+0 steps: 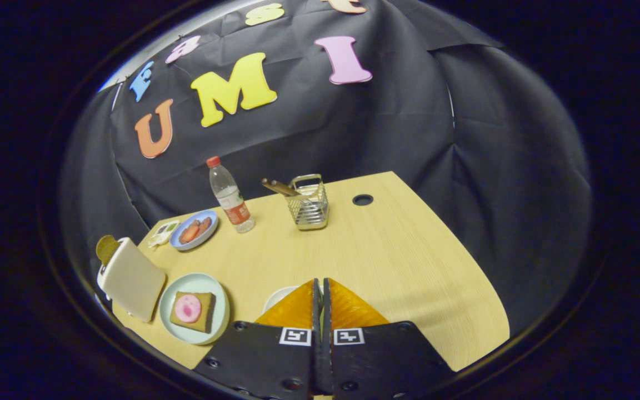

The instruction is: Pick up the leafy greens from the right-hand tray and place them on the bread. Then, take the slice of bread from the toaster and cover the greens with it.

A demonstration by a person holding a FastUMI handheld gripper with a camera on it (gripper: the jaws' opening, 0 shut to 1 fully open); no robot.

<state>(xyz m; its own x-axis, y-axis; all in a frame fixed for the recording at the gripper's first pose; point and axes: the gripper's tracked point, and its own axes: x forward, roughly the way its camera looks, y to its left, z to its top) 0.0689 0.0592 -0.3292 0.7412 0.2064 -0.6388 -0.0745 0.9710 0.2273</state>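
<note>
Gripper point(320, 289): fingers closed tight together, nothing visibly held.
White tray point(276, 296): 1, partly behind fingers; greens not discernible. Prob. light, limp, tear-prone; pinch at stem bunch.
Plate point(171, 300) w/ bread point(204, 319): 1 slice, pink topping.
Toaster point(131, 278): 1, slice point(106, 248) poking up; stiff, crumbly.
Beyond: 1 blue plate point(209, 233), 1 bottle point(231, 197), 1 wire caddy point(310, 206).

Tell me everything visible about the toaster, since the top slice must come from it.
The toaster is a cream-coloured, smooth-sided box with rounded corners, standing at the wooden table's near left corner. A brown bread slice sticks up from its top slot. It stands close beside the pale green plate; contact is unclear. The gripper, fingers shut on nothing, is well off to its right.
</note>
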